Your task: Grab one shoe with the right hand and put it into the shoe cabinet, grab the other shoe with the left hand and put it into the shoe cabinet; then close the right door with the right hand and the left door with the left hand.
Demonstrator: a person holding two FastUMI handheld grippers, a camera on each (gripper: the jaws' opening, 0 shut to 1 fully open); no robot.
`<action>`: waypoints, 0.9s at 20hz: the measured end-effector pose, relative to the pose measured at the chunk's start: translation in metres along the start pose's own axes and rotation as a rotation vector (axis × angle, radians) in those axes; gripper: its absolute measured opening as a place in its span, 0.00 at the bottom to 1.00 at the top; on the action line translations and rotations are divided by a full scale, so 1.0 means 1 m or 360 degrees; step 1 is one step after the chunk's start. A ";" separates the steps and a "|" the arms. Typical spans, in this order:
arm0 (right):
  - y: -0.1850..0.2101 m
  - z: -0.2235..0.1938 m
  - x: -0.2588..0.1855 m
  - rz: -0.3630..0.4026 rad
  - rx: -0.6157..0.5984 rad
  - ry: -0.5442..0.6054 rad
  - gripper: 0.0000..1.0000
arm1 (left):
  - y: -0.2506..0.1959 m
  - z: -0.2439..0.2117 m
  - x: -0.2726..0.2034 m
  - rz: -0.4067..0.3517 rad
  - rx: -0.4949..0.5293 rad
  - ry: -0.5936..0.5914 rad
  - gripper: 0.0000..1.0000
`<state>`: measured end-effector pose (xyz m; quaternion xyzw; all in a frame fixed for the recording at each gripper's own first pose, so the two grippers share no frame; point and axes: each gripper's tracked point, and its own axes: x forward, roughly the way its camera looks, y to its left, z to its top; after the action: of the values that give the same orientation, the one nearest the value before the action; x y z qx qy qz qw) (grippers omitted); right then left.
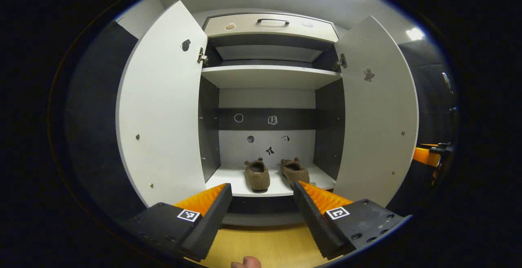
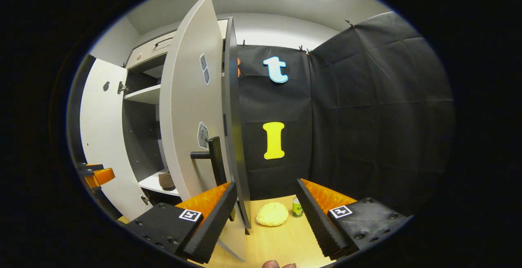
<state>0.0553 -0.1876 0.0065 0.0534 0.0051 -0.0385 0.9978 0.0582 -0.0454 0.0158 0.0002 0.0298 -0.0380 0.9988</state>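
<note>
Nearest the lens at the bottom of the left gripper view, the left gripper (image 1: 261, 194) has its fingers spread wide apart with nothing between them, pointed straight into the open shoe cabinet (image 1: 269, 76). Both shoes (image 1: 257, 175) (image 1: 294, 171) already sit side by side, not quite touching, on the lowest shelf at the frame's lower centre, toes toward the camera; they look soft, low and light, with a fuzzy brown upper. Left door (image 1: 163, 109) stands swung out at the left of that view, right door (image 1: 377, 113) at the right; both are flat, stiff white panels hung on hinges at their upper inner edges.

At the bottom of the right gripper view, the right gripper (image 2: 267, 196) is likewise agape and empty, its left finger just beside the right door's free edge, where a dark bar handle (image 2: 212, 156) projects from the outer face. Low in the frame, beyond the fingers, a pale yellow rounded object (image 2: 272, 213) and a small green-labelled bottle (image 2: 298, 207) rest on the wooden floor (image 2: 281, 239).

Judgement: stowing appears complete and door closing remains. A rigid panel of this kind should swing freely under a light push; pressing on the outer face near the handle, far from the hinges, would give the most leverage, while a grasp of the handle itself seems unnecessary
</note>
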 end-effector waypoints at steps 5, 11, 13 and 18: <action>0.020 -0.001 -0.012 -0.0018 0.0015 -0.0004 0.98 | 0.022 -0.007 -0.013 -0.0026 -0.0005 0.0030 0.96; 0.052 -0.002 -0.017 -0.0017 0.0012 -0.0003 0.97 | 0.050 -0.010 -0.026 -0.0033 -0.0048 0.0041 0.96; 0.065 -0.004 -0.018 -0.0015 0.0003 -0.0011 0.98 | 0.059 -0.010 -0.031 -0.0032 -0.0046 0.0033 0.96; 0.103 -0.009 -0.016 0.0055 0.0024 0.0004 1.00 | 0.084 -0.019 -0.043 -0.0022 -0.0066 0.0022 0.96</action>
<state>0.0474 -0.0830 0.0092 0.0611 0.0051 -0.0214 0.9979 0.0209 0.0421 -0.0010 -0.0204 0.0374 -0.0443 0.9981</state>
